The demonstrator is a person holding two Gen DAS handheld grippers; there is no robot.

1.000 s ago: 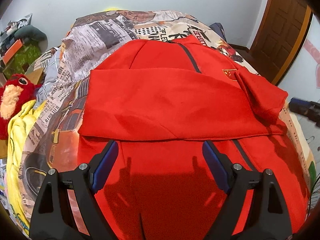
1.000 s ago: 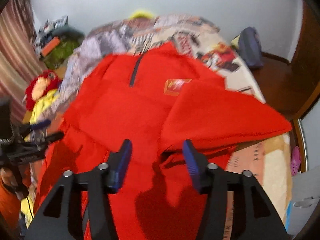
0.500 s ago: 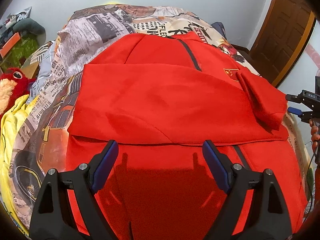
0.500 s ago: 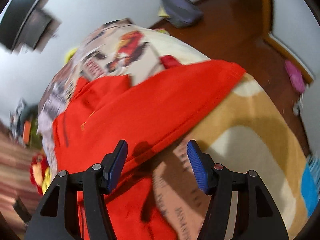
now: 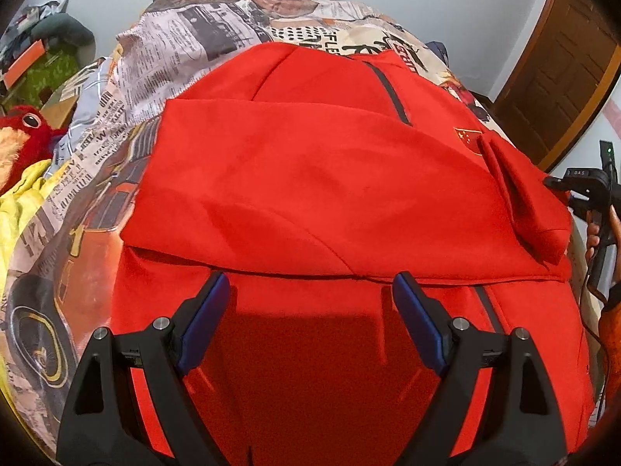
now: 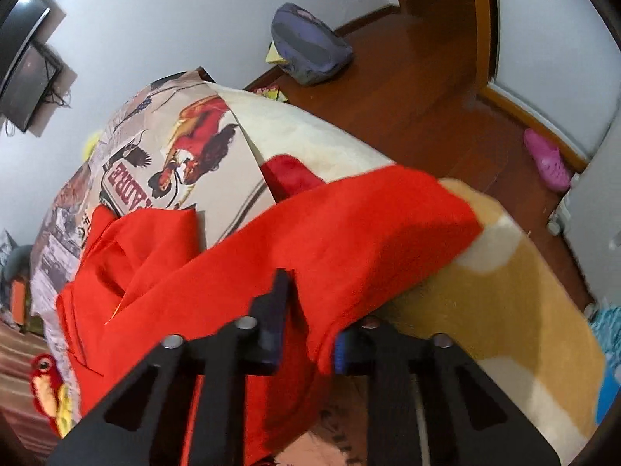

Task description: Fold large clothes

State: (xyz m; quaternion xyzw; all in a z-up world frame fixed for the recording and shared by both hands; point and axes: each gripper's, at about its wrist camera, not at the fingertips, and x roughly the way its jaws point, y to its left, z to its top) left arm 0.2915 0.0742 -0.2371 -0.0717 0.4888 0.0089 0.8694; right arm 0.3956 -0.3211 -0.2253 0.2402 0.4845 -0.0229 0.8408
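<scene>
**Red jacket half folded, right sleeve now being pinched**

The red jacket (image 5: 310, 178) lies spread on the bed (image 5: 163, 50) over a newspaper-print bedcover, collar toward 12 o'clock and hem toward 6 o'clock; its dark zip line runs down the middle. At 9 o'clock, off the jacket, sits a red plush toy (image 5: 23, 136) beside yellow cloth; the left sleeve (image 5: 240, 202) is already laid flat across the chest, so that side looks done. The left gripper (image 5: 310, 295) hangs over the lower body of the jacket with its jaws wide apart and nothing between them; the folded sleeve's lower edge lies just beyond its fingertips, toward 12 o'clock. Toward 3 o'clock the right sleeve (image 6: 349, 233) is bunched at the bed's edge; in the right wrist view it drapes over the side of the bed, above a tan and cream blanket. The right gripper (image 6: 310, 330) has its jaws closing on a fold of that sleeve's fabric, which sits between the pads and appears pinched. By my reading, what remains is to carry this sleeve across the chest; then the hem must be folded up toward the collar.
</scene>
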